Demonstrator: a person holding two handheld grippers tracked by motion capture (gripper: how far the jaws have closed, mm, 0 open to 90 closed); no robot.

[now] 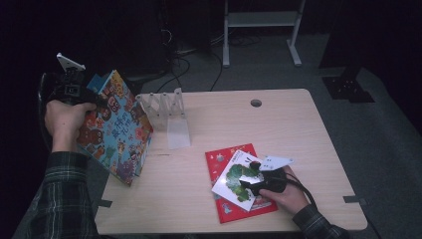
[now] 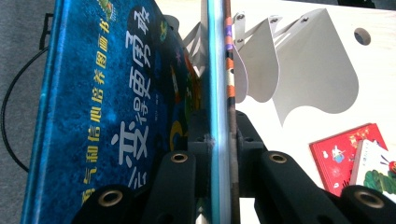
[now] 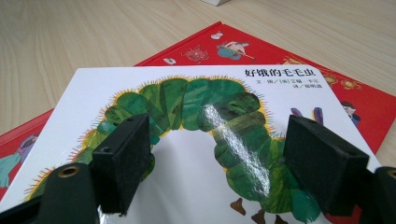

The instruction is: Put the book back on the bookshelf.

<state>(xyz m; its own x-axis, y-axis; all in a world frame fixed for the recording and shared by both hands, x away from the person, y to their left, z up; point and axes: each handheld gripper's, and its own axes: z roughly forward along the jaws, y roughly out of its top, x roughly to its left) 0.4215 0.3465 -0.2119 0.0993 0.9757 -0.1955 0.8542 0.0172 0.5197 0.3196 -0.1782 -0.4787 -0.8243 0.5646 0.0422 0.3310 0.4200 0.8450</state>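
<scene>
Three books: left gripper (image 1: 94, 102) pinches a blue book (image 1: 115, 127); right gripper (image 3: 217, 154) spread over the white book (image 3: 196, 135) on a red book (image 3: 364, 100).

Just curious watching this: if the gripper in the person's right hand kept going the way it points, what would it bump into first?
Probably the white caterpillar book: the open right gripper hovers right above its cover, angled down at it.

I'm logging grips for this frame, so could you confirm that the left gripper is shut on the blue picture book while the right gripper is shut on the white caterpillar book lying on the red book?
Not quite: the right gripper is open, its jaws spread apart above the white caterpillar book, as the right gripper view shows. The left gripper is indeed shut on the blue picture book, and the caterpillar book does lie on the red book.
</scene>
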